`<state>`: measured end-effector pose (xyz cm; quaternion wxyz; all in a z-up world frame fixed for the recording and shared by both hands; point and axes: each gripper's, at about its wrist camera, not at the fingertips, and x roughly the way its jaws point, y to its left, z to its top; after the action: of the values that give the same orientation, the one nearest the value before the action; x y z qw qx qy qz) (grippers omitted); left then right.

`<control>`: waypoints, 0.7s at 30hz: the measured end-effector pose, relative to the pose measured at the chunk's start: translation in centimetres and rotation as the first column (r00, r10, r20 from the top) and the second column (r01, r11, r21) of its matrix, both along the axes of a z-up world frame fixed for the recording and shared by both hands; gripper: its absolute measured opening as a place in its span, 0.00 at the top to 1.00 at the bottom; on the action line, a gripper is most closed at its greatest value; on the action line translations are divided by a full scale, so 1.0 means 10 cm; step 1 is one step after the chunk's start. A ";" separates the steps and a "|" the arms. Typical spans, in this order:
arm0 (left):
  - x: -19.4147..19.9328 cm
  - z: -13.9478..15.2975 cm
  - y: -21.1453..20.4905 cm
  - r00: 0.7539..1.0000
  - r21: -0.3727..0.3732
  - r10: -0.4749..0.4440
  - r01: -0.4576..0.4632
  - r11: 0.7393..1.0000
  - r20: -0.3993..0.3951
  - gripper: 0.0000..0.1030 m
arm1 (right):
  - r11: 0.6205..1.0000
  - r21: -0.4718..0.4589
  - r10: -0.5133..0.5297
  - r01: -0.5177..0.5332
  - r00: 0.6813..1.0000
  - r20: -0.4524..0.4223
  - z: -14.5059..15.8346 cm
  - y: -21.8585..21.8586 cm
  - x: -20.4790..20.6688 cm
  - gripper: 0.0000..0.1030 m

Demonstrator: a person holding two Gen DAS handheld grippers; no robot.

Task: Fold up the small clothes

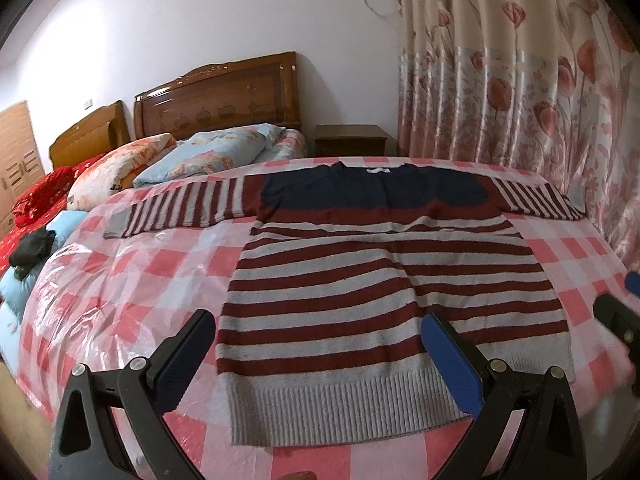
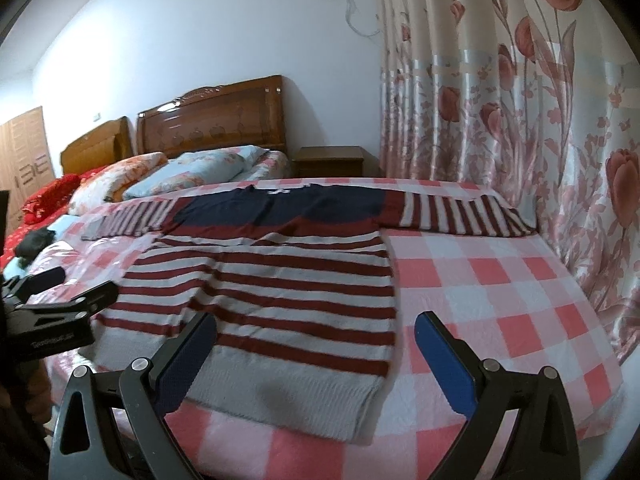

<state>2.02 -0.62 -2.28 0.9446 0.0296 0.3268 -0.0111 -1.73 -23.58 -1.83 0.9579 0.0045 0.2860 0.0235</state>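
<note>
Left gripper (image 1: 318,330): jaws spread wide, holding nothing, poised above the near hem of the sweater (image 1: 380,280). Its blue-padded fingers (image 1: 452,364) straddle the left half of the ribbed hem without visible contact.

Right gripper (image 2: 316,334): jaws likewise spread wide and empty, positioned over the right corner of the hem. One finger sits above the knit, the other above the bare checked cover (image 2: 500,280).

The sweater lies flat and face up on the pink-and-white checked cover, hem toward the cameras, collar away. Body is striped dark red and grey; the chest panel is navy. Both sleeves extend outward to either side, the right sleeve reaching near the floral curtain (image 1: 520,80). A clear plastic sheet (image 1: 100,272) overlies the checked cover on the left side.

Beyond the work surface: a bed with folded quilts (image 1: 208,156), a wooden headboard (image 1: 218,96), and a small nightstand (image 1: 352,142) against the wall.
</note>
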 end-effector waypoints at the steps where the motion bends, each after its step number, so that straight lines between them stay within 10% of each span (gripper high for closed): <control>1: 0.06 -0.01 -0.02 1.000 -0.004 -0.017 0.017 1.000 -0.013 0.00 | 1.000 0.009 -0.011 0.011 1.000 -0.013 0.00 -0.05 0.07 0.02; 11: 1.20 -0.02 -0.57 0.980 0.004 -0.162 0.164 0.987 -0.120 0.00 | 0.926 0.201 -0.279 0.321 0.937 -0.209 -0.14 -1.50 1.09 0.05; 17: 2.24 -0.23 -0.68 0.935 -0.278 -0.211 0.131 0.952 -0.284 0.00 | 0.784 0.375 -0.391 0.495 0.863 -0.320 -0.33 -2.65 1.76 0.16; 21: 2.63 -0.38 -0.75 0.913 -0.379 -0.225 0.087 0.921 -0.339 0.00 | 0.756 0.346 -0.476 0.555 0.830 -0.291 -0.34 -2.99 2.04 0.21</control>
<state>28.36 -8.13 -6.03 0.8498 -0.1179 0.4908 -0.1521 18.69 -53.45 -5.25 0.8722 0.2897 0.3495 -0.1824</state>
